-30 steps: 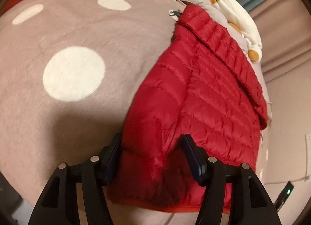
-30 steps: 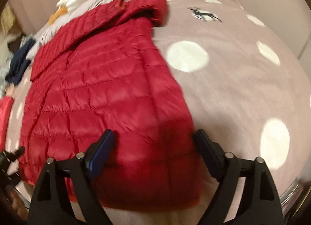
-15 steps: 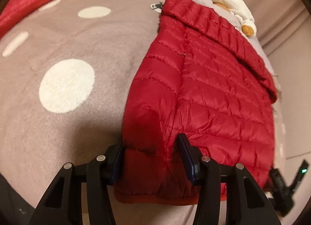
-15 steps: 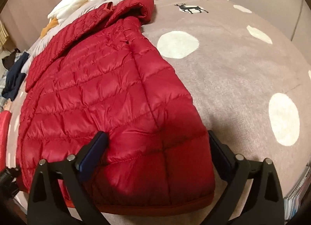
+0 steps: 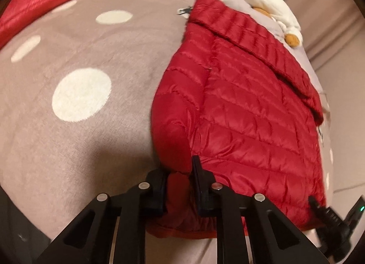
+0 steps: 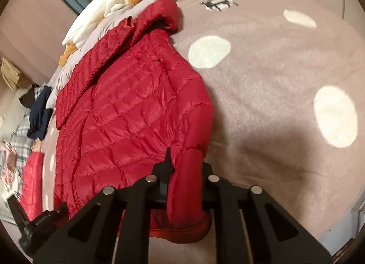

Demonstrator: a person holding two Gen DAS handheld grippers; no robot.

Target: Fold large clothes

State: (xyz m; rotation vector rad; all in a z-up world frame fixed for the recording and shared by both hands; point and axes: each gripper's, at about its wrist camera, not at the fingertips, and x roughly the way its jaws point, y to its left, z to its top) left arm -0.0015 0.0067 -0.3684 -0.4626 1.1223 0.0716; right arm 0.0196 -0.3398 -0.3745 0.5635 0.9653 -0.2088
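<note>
As the left wrist view showed, the red quilted down jacket (image 5: 246,113) lay flat on the bed's polka-dot blanket (image 5: 79,95), and the left tongs (image 5: 180,186) were closing, a bunched hem corner pinched between them. Puffy, light and slick, it would likely slump and slide, so the firmer hem looked the safest hold. From the right wrist view, the right tongs (image 6: 184,184) were clamped on the jacket's (image 6: 127,113) other hem corner.
</note>
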